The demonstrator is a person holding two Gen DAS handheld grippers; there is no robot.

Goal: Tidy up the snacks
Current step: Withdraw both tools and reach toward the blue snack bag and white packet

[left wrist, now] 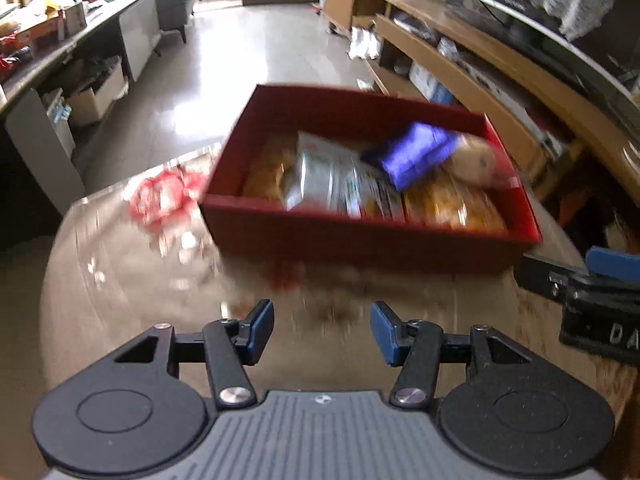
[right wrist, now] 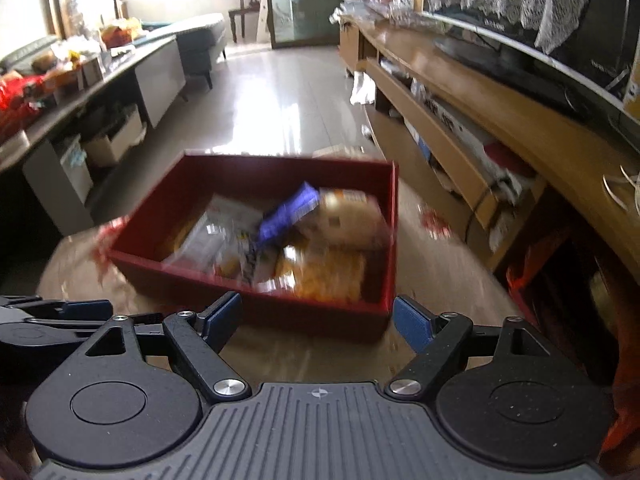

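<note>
A red box (left wrist: 360, 240) stands on a round glossy table (left wrist: 120, 300) and holds several snack packets: a purple packet (left wrist: 416, 152), a white-green packet (left wrist: 324, 176), orange packets (left wrist: 452, 206) and a tan one (left wrist: 476, 162). The box also shows in the right wrist view (right wrist: 192, 192) with the purple packet (right wrist: 288, 210). A red-and-white wrapper (left wrist: 164, 196) lies on the table left of the box. My left gripper (left wrist: 322, 330) is open and empty, short of the box. My right gripper (right wrist: 316, 318) is open and empty at the box's near wall.
A small red wrapper (right wrist: 434, 220) lies on the table right of the box. The right gripper shows at the right edge of the left wrist view (left wrist: 592, 292). A wooden TV console (right wrist: 480, 120) runs along the right; a cluttered desk (right wrist: 80, 80) stands left.
</note>
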